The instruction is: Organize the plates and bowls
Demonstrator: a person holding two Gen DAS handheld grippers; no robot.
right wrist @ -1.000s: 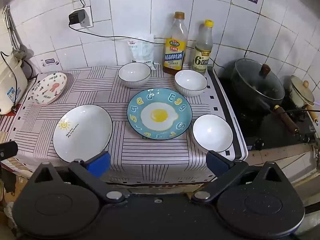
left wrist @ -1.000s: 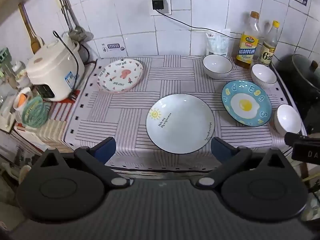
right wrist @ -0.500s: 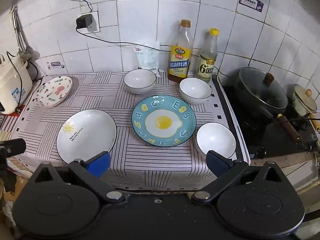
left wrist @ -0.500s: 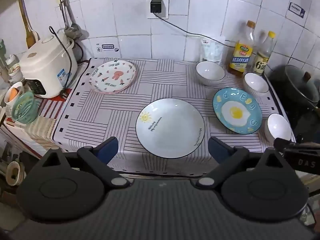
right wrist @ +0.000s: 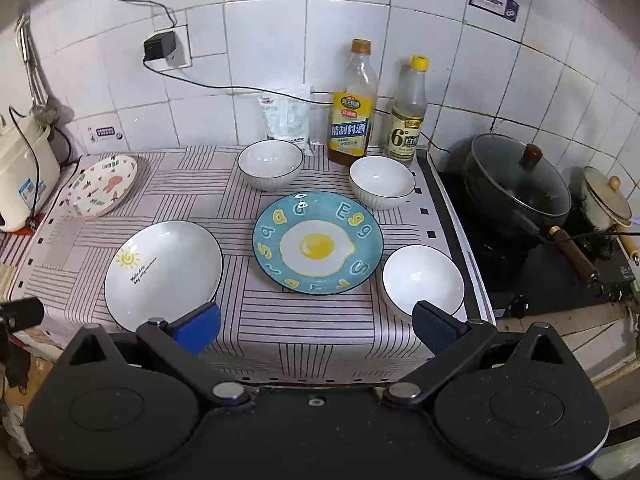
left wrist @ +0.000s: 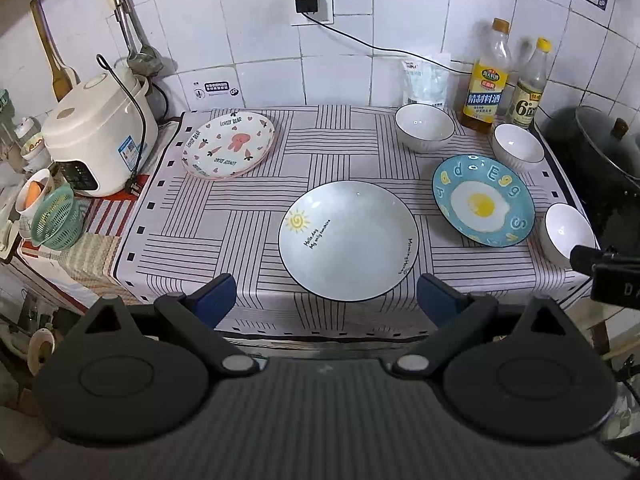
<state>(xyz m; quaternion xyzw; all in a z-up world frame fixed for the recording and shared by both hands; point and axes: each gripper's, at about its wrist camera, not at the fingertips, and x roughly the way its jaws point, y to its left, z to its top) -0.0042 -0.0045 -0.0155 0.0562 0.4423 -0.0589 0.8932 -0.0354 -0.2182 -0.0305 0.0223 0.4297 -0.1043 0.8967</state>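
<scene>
Three plates lie on the striped cloth: a white sun plate (left wrist: 348, 240) (right wrist: 162, 274) near the front, a blue egg plate (left wrist: 483, 200) (right wrist: 317, 243) to its right, and a pink bunny plate (left wrist: 228, 144) (right wrist: 102, 186) at the back left. Three white bowls stand at the back (left wrist: 425, 127) (right wrist: 270, 164), back right (left wrist: 518, 146) (right wrist: 382, 182) and front right (left wrist: 568, 232) (right wrist: 422, 280). My left gripper (left wrist: 326, 300) is open and empty, before the sun plate. My right gripper (right wrist: 316, 326) is open and empty, before the egg plate and front bowl.
A rice cooker (left wrist: 100, 136) and a green basket (left wrist: 56, 220) stand left of the cloth. Two bottles (right wrist: 352, 108) (right wrist: 407, 112) and a bag (right wrist: 288, 118) stand by the tiled wall. A dark lidded pot (right wrist: 518, 180) sits on the stove at right.
Both grippers have drifted slightly; the counter now sits a little differently in each view. Jaws stay open and nothing on the counter has moved.
</scene>
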